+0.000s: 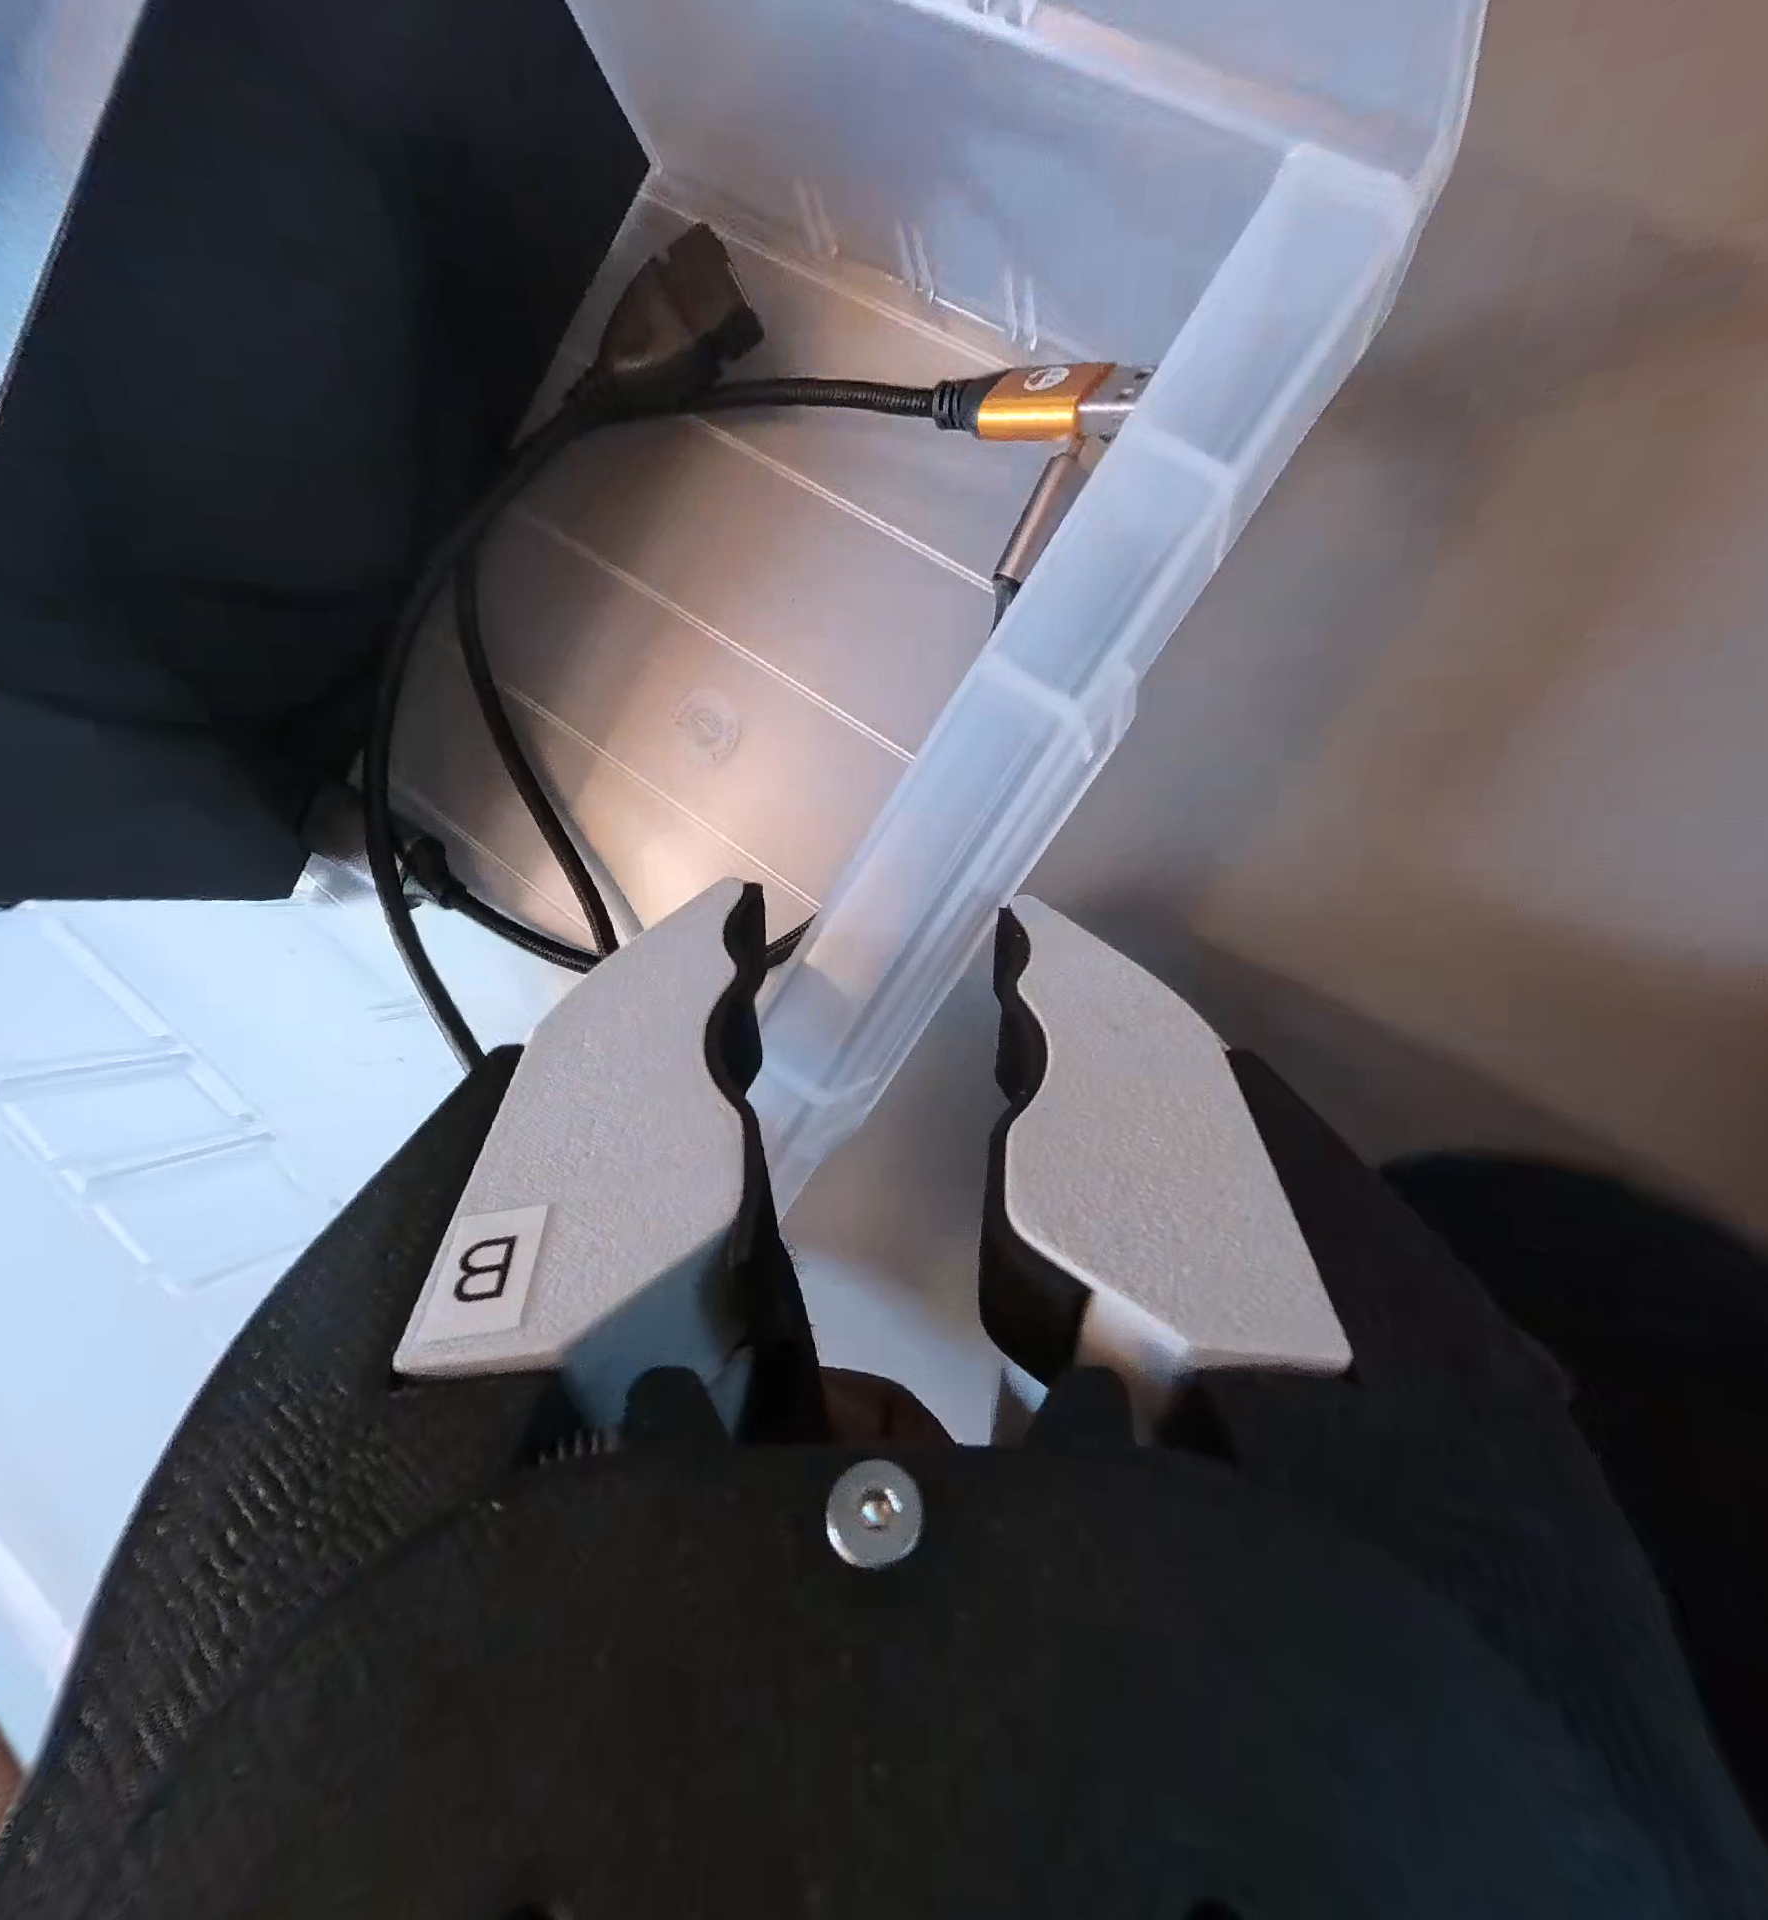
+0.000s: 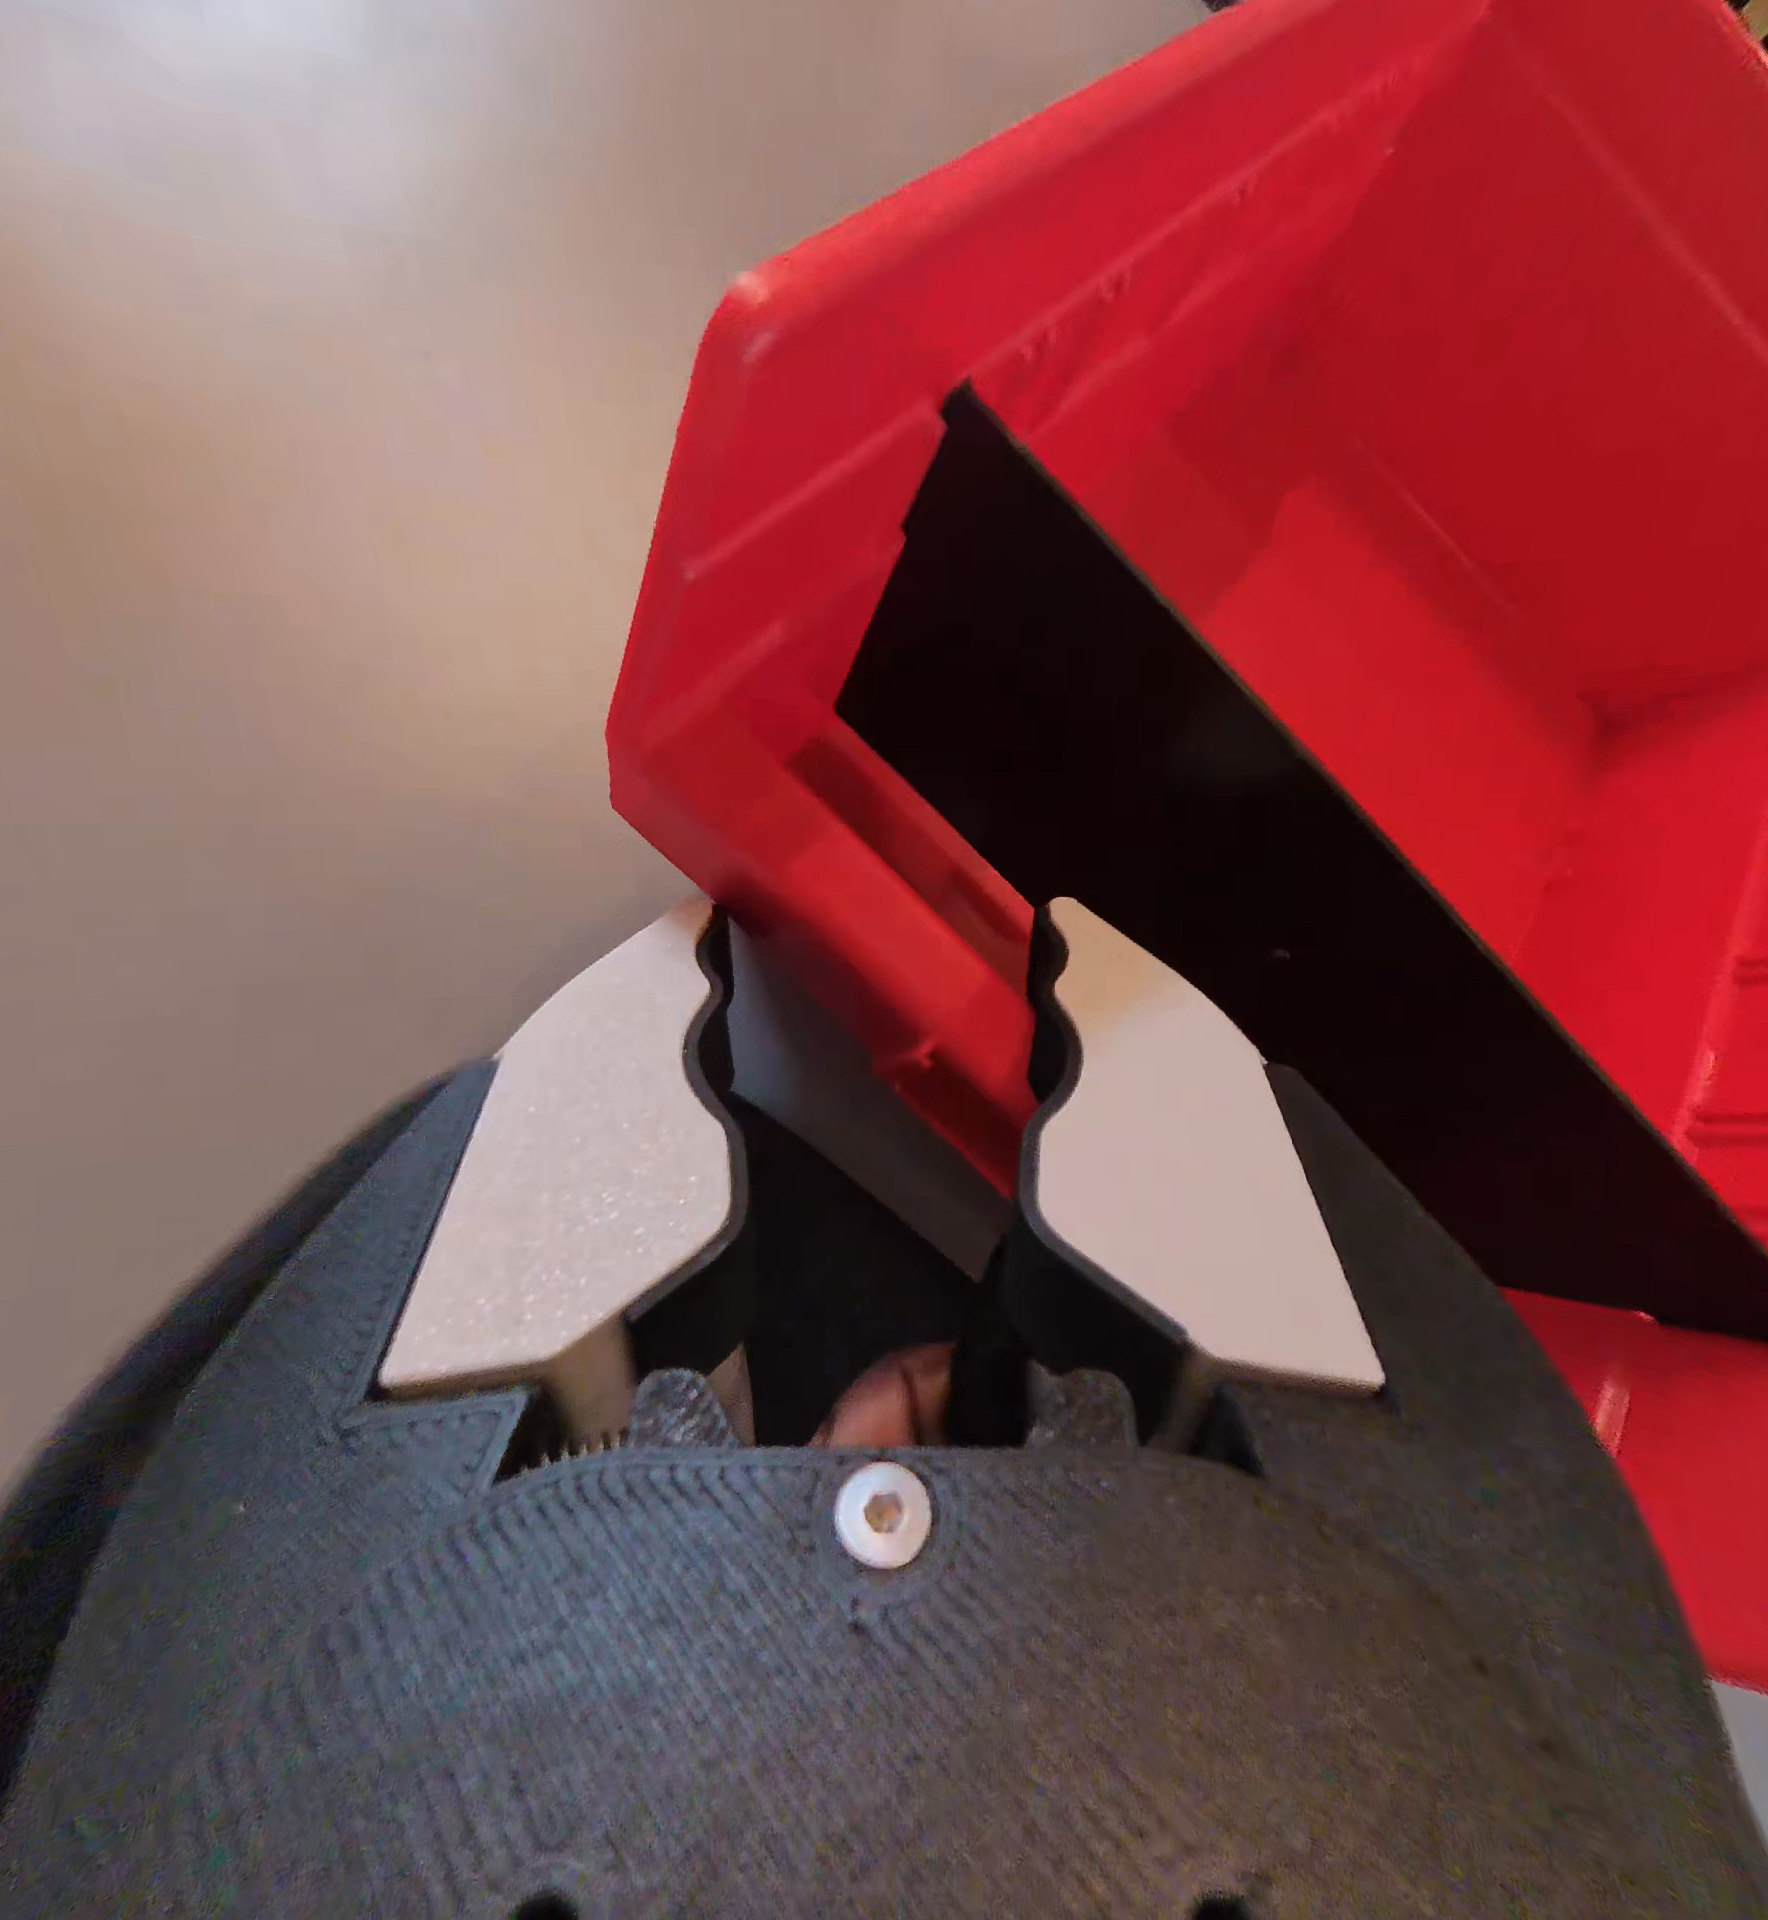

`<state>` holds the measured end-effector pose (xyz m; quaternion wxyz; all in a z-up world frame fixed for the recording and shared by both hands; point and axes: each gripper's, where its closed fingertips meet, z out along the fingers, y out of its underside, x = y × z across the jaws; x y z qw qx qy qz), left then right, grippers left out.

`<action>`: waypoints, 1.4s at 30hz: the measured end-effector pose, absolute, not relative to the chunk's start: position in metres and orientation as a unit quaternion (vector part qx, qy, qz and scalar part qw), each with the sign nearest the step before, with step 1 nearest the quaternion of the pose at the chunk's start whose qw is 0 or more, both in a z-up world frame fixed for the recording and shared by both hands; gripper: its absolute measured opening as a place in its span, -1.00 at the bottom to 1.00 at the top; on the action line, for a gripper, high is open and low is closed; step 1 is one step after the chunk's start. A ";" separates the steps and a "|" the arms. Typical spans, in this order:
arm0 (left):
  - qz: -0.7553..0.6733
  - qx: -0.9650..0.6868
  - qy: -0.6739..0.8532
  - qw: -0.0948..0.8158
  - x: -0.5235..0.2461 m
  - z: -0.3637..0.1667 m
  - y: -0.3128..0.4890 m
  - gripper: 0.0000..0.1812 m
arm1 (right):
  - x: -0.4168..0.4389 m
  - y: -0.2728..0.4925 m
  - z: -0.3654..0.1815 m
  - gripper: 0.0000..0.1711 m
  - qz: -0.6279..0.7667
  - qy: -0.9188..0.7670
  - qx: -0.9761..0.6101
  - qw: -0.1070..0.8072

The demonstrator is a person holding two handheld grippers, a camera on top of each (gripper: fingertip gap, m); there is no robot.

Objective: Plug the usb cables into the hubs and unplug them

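Straddling the clear bin's near wall (image 1: 973,831), the left gripper (image 1: 875,935) sits parted; the orange USB plug (image 1: 1041,405) lies at the far wall inside. The right gripper (image 2: 880,945) is spread around the red bin's rim (image 2: 859,935), no hub visible. I'd lift clear, then approach the plug squarely.

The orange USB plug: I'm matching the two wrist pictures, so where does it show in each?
Left wrist view: the orange USB plug lies inside the clear bin, upper middle, tip against the bin's wall.
Right wrist view: not in it; only a red bin with a black divider.
Shared landmark: the pale tabletop.
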<state>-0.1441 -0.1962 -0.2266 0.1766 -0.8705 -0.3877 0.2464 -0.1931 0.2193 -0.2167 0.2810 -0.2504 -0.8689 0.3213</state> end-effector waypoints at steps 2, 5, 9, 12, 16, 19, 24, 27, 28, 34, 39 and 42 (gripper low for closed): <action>0.249 -0.883 -0.355 0.181 -0.133 -0.226 -0.216 -0.53 | -0.198 0.241 -0.217 -0.34 0.320 -0.869 -0.254 0.278; 0.251 -0.894 -0.310 0.205 -0.113 -0.225 -0.241 -0.54 | -0.200 0.274 -0.218 -0.34 0.305 -0.872 -0.272 0.269; 0.258 -0.905 -0.252 0.224 -0.081 -0.224 -0.268 -0.55 | -0.188 0.305 -0.216 -0.34 0.290 -0.873 -0.287 0.265; 0.253 -0.901 -0.270 0.225 -0.060 -0.223 -0.279 -0.51 | -0.180 0.311 -0.195 -0.23 0.324 -0.851 -0.291 0.293; 0.314 -0.841 -0.312 0.311 -0.054 -0.180 -0.260 -0.41 | -0.158 0.267 -0.087 -0.23 0.544 -0.732 -0.205 0.356; 0.392 -0.756 -0.289 0.438 -0.066 -0.102 -0.230 -0.40 | -0.136 0.228 0.000 -0.36 0.682 -0.605 -0.102 0.398; 0.418 -0.696 -0.344 0.472 -0.133 -0.024 -0.224 -0.33 | -0.139 0.132 0.045 -0.15 0.771 -0.539 0.036 0.339; 0.352 -0.730 -0.383 0.444 -0.189 -0.032 -0.230 -0.21 | -0.164 0.068 0.005 0.15 0.771 -0.598 0.063 0.212; 0.322 -0.736 -0.393 0.447 -0.206 -0.039 -0.231 -0.17 | -0.174 0.052 -0.014 0.24 0.770 -0.615 0.051 0.160; 0.154 -0.833 -0.392 0.359 -0.260 -0.108 -0.245 -0.14 | -0.210 0.036 -0.090 0.23 0.809 -0.578 -0.100 -0.038; 0.054 -0.941 -0.293 0.159 -0.252 -0.158 -0.284 -0.15 | -0.218 0.043 -0.090 0.23 0.810 -0.573 -0.117 -0.045; 0.070 -0.974 -0.206 0.066 -0.257 -0.170 -0.305 -0.15 | -0.219 0.049 -0.083 0.18 0.822 -0.554 -0.124 -0.051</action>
